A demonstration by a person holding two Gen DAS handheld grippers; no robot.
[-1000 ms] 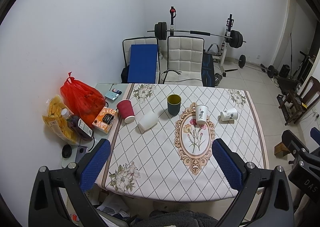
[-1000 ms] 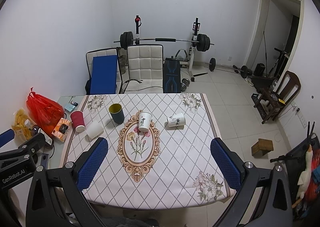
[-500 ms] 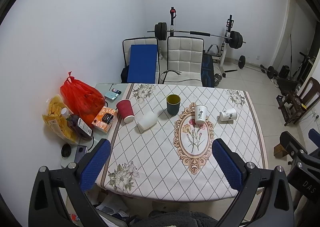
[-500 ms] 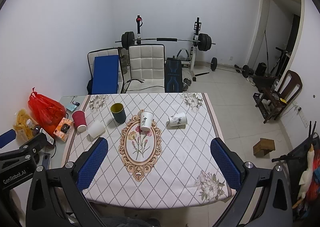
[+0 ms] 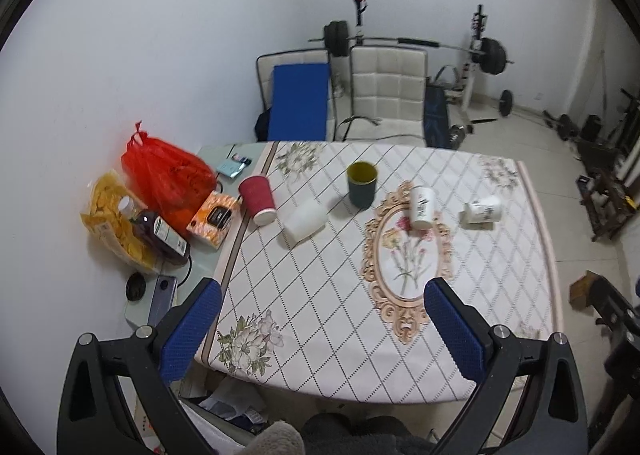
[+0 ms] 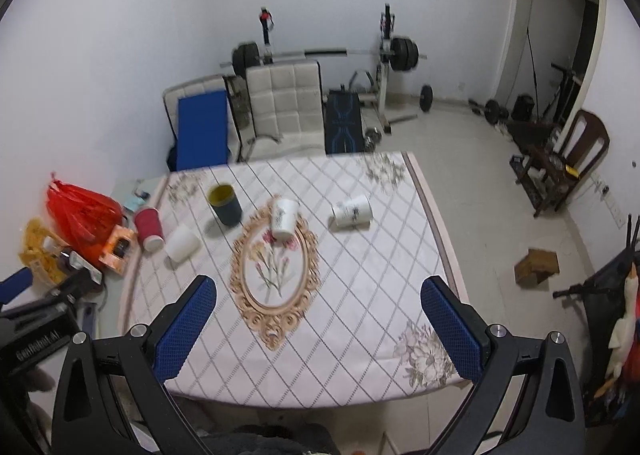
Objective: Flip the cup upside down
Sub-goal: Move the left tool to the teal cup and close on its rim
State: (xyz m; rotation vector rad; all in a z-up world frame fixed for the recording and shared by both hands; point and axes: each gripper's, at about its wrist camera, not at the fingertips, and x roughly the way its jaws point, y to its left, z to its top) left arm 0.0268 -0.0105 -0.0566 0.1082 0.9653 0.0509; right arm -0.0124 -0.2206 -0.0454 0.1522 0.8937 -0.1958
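Several cups sit on the patterned tablecloth (image 5: 320,287). A dark green cup (image 5: 361,185) (image 6: 225,204) stands upright, mouth up. A white printed cup (image 5: 421,207) (image 6: 284,217) stands on the oval motif. Another white printed cup (image 5: 482,210) (image 6: 352,210) lies on its side. A red paper cup (image 5: 259,199) (image 6: 149,229) and a plain white cup (image 5: 305,219) (image 6: 182,242) rest at the left. My left gripper (image 5: 320,331) and right gripper (image 6: 320,329) are open and empty, above the table's near edge, well short of the cups.
A red plastic bag (image 5: 168,175), a snack bag (image 5: 112,223), a bottle (image 5: 160,235) and an orange box (image 5: 216,219) crowd the side table at left. Two chairs (image 5: 384,95) and a barbell rack (image 5: 476,55) stand behind. A wooden chair (image 6: 568,159) stands at right.
Both grippers have shifted slightly, so the table sits a little differently in each view. The right view has tilted. No cup has moved.
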